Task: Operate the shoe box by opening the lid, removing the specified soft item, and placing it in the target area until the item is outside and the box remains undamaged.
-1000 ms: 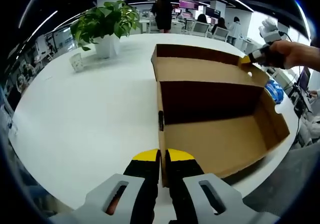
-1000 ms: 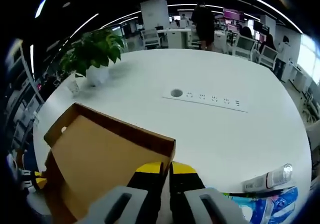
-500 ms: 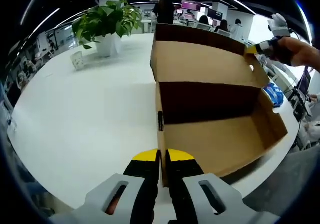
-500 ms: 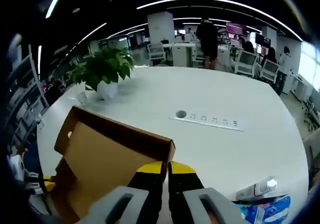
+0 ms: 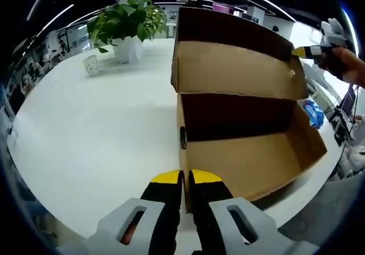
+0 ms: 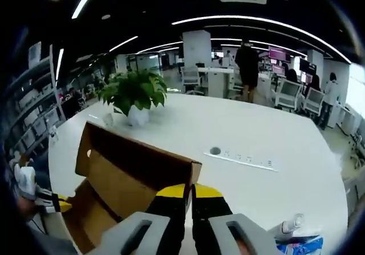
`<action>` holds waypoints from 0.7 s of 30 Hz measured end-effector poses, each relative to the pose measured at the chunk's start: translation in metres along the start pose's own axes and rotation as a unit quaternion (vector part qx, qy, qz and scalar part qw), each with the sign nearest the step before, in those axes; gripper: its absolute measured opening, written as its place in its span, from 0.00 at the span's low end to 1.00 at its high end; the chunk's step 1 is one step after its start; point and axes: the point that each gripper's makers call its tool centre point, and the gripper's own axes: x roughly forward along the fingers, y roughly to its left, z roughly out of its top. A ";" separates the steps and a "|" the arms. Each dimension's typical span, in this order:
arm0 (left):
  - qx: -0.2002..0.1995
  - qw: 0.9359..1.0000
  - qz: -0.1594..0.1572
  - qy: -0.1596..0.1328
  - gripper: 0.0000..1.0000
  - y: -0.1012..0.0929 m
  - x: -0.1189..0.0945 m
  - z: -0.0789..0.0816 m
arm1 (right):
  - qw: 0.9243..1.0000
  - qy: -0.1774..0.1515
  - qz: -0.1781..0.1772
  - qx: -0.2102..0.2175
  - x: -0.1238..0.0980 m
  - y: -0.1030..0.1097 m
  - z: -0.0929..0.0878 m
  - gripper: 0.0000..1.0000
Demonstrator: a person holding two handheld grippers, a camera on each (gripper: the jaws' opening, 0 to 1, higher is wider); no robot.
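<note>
Since the earlier frame, the lid (image 5: 234, 67) of the shoe box (image 5: 251, 152) has been swinging further up, from lying back near flat to standing nearly upright, and the right hand-held gripper (image 6: 189, 189) has been rising with it. In the left gripper view, the left hand-held gripper (image 5: 186, 178) is clenching the near corner wall of the box, its yellow-tipped jaws pressed together on the cardboard edge directly ahead of it. The brown box is sitting on the white table (image 5: 91, 129), stretching ahead and to the right of this hand-held gripper, its visible floor showing bare cardboard. In the right gripper view, the right hand-held gripper is grasping the lid's top corner, jaws closed on the edge, with the lid's inner face spreading out to its left. Ahead and left of both hand-held grippers, a potted plant (image 5: 126, 24) is standing on the table. Well ahead of the right hand-held gripper, a white power strip (image 6: 242, 159) is lying flat. A blue package (image 5: 313, 108) is lying just beyond the box's right wall.
</note>
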 end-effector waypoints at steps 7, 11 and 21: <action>-0.013 1.000 0.000 -0.005 0.04 -0.004 0.001 0.000 | 1.000 -0.013 0.005 -0.013 -0.014 0.008 0.001 0.00; -0.016 1.000 0.001 -0.007 0.04 -0.003 0.000 0.000 | 1.000 -0.021 0.004 -0.022 -0.025 0.013 -0.004 0.00; -0.026 1.000 0.001 -0.011 0.03 -0.003 0.001 0.001 | 0.999 -0.033 0.005 -0.026 -0.050 0.025 -0.017 0.00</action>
